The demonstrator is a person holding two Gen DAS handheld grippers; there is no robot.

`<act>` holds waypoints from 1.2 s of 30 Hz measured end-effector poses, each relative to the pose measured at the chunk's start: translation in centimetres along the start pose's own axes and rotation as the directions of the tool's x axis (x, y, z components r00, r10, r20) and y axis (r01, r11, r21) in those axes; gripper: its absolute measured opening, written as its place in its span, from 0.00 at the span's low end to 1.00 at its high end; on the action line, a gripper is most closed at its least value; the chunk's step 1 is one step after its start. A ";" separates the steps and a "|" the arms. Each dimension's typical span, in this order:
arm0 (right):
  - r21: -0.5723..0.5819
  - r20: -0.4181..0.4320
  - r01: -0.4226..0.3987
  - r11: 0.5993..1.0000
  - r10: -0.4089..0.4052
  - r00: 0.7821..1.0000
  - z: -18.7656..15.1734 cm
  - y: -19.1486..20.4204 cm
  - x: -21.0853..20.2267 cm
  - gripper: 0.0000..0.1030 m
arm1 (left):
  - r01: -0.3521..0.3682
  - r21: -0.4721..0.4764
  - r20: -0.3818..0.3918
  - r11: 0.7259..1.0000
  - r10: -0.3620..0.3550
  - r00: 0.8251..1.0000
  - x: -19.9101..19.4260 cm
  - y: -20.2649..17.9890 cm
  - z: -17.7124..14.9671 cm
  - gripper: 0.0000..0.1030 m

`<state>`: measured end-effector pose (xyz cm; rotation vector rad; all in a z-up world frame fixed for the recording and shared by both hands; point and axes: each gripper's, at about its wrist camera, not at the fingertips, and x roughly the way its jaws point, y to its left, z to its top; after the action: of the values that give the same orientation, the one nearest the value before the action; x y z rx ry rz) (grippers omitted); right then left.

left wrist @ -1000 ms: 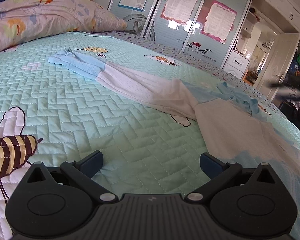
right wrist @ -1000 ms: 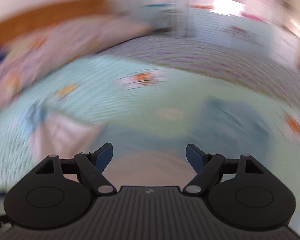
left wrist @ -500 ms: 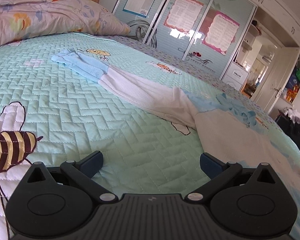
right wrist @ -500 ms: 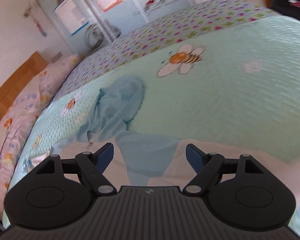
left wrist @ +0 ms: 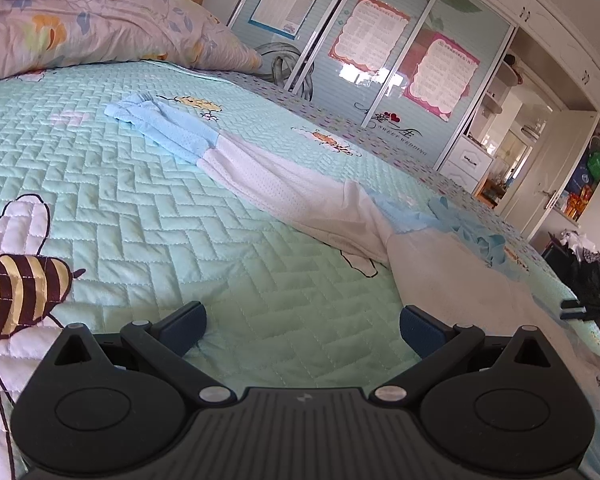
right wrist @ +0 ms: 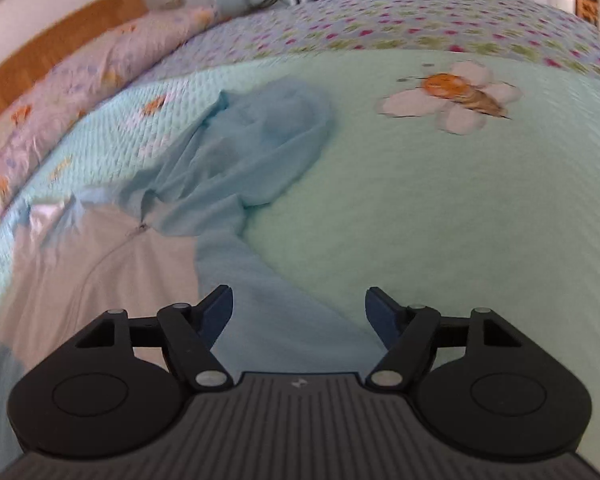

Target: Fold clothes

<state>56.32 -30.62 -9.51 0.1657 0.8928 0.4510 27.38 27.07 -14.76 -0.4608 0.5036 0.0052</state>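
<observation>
The right claw [right wrist: 299, 312], jaws closing with nothing pinched yet, hangs over the blue sleeve [right wrist: 284, 312] at lower centre, nearer than the open left claw [left wrist: 302, 330].

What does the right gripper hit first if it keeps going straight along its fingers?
Probably the light-blue sleeve of the white-and-blue jacket, lying between the closing, empty jaws of the right gripper; depth unclear, mint quilted bedspread just beyond.
</observation>
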 end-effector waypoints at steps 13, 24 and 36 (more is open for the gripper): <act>0.038 -0.045 -0.019 0.999 0.021 0.999 -1.7 -3.6 0.1 0.03 | -0.002 0.000 -0.003 1.000 0.002 1.000 -0.1 0.0 0.0 0.99; -0.053 0.067 0.156 0.986 -0.152 0.986 -2.8 -3.2 -1.8 0.02 | 0.002 -0.005 -0.001 1.000 -0.002 1.000 -0.1 0.1 0.0 0.99; 0.252 0.329 0.117 0.961 -0.199 0.923 -5.8 -5.4 -6.9 0.60 | 0.003 -0.008 0.000 1.000 -0.003 1.000 -0.1 0.0 0.0 0.99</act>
<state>49.72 -38.82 -9.96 0.3704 0.5955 0.1558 27.25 27.11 -14.73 -0.4689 0.5031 0.0042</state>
